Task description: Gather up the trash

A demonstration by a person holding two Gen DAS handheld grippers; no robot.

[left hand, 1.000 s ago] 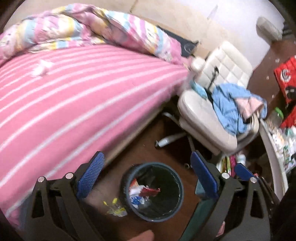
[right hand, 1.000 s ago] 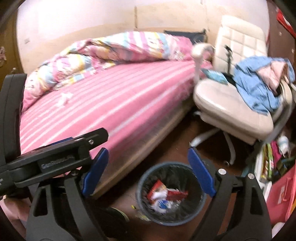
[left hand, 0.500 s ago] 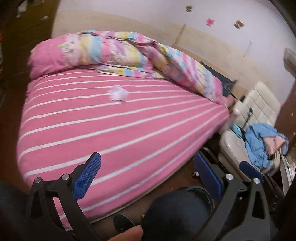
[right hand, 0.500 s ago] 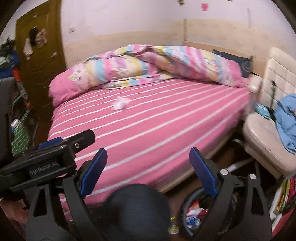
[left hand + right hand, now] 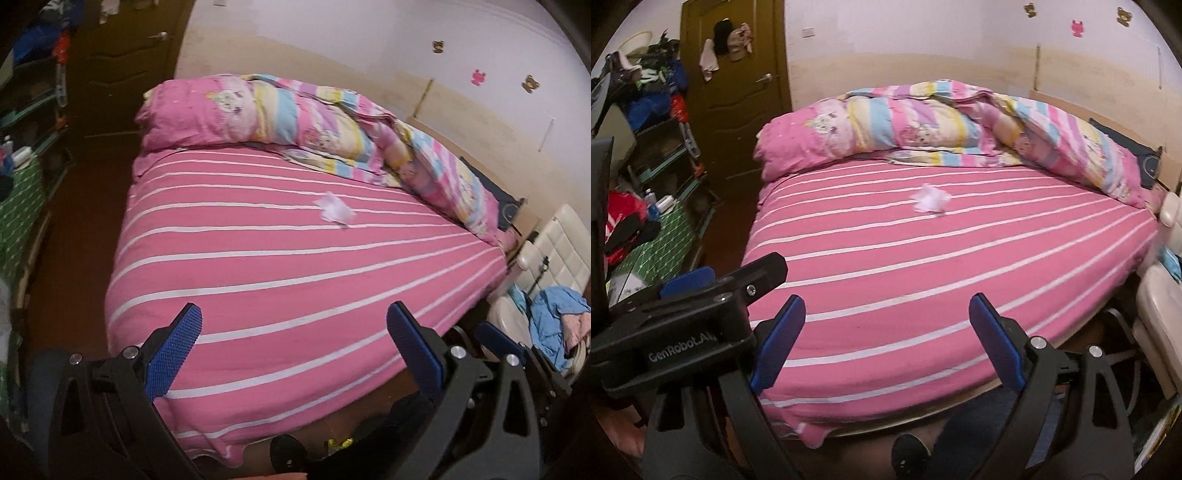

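Right, both wide open and empty: left tool and right tool, poised over the near edge of the bed. Further out, mid-mattress, well apart from either: crumpled white tissue. Beyond that, bunched quilt along the far side. Risk ahead: soft, light paper, easily nudged away or pinched together with the sheet. Only from the right wrist: door with hanging clothes. Only from the left: blue clothing on the chair.
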